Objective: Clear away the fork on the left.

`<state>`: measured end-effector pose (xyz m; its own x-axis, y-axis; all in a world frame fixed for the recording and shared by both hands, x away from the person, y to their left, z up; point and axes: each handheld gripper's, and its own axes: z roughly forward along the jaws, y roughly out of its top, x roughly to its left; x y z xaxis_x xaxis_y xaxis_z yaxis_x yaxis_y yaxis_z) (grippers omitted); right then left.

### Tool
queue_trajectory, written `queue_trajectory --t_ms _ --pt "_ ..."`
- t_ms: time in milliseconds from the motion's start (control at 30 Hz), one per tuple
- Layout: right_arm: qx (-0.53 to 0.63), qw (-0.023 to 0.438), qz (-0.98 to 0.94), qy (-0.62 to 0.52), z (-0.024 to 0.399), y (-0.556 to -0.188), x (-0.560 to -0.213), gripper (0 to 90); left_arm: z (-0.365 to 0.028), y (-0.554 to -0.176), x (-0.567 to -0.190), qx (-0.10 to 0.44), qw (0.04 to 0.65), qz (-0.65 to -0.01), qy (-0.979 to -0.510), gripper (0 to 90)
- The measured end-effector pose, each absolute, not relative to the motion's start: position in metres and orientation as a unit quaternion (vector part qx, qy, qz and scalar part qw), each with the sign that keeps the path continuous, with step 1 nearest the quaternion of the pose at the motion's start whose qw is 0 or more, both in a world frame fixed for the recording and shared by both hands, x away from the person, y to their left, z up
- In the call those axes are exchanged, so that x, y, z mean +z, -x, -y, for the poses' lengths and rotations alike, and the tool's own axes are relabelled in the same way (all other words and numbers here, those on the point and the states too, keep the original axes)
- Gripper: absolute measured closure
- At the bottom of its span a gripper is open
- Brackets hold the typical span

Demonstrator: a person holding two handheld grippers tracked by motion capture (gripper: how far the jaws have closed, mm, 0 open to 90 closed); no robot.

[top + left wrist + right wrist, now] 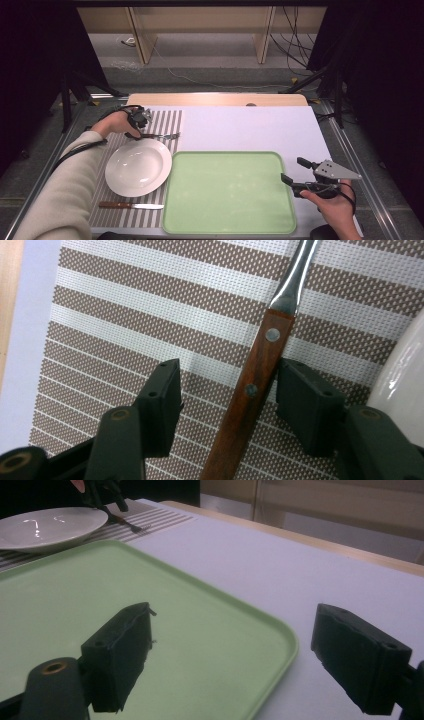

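Bench (250, 125) under white sheet, striped mat (167, 122), empty green tray (227, 192), bare white plate (138, 166), left hand-held gripper (227, 395) half-open astride fork handle (250, 405), right hand-held gripper (230, 655) wide, empty.

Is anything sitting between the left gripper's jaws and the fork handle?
Nothing visible. The left gripper straddles the fork's wooden handle on the striped placemat; one jaw is at the handle, the other stands apart. The white plate lies just beside.

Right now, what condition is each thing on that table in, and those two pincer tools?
Fork: flat on the striped mat, wooden handle between the left gripper jaws, one jaw touching.
Plate: empty, on the mat.
Knife: flat, untouched.
Green tray: empty.
Right gripper: open, holding nothing, at the tray's corner.
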<state>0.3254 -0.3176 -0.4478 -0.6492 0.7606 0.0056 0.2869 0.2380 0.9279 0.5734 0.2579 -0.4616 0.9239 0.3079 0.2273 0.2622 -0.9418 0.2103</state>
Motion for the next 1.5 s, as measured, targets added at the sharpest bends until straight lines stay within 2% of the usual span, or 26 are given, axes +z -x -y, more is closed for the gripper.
queue_trajectory --t_ms 367,567,1133,1500 --pt "0.508 0.230 -0.754 -0.347 0.318 -0.326 -0.448 17.6 -0.253 -0.574 -0.460 0.103 0.074 -0.121 -0.985 62.5" --pt "0.508 0.229 -0.754 -0.347 0.318 -0.326 -0.448 17.5 -0.251 -0.574 -0.460 0.094 0.067 -0.110 -0.987 67.2" --pt "0.509 0.228 -0.754 -0.346 0.317 -0.326 -0.448 17.5 -0.246 -0.574 -0.460 0.085 0.051 -0.087 -0.991 75.2" --pt "0.509 0.228 -0.754 -0.346 0.317 -0.326 -0.448 17.5 -0.247 -0.573 -0.460 0.081 0.055 -0.094 -0.991 76.3"
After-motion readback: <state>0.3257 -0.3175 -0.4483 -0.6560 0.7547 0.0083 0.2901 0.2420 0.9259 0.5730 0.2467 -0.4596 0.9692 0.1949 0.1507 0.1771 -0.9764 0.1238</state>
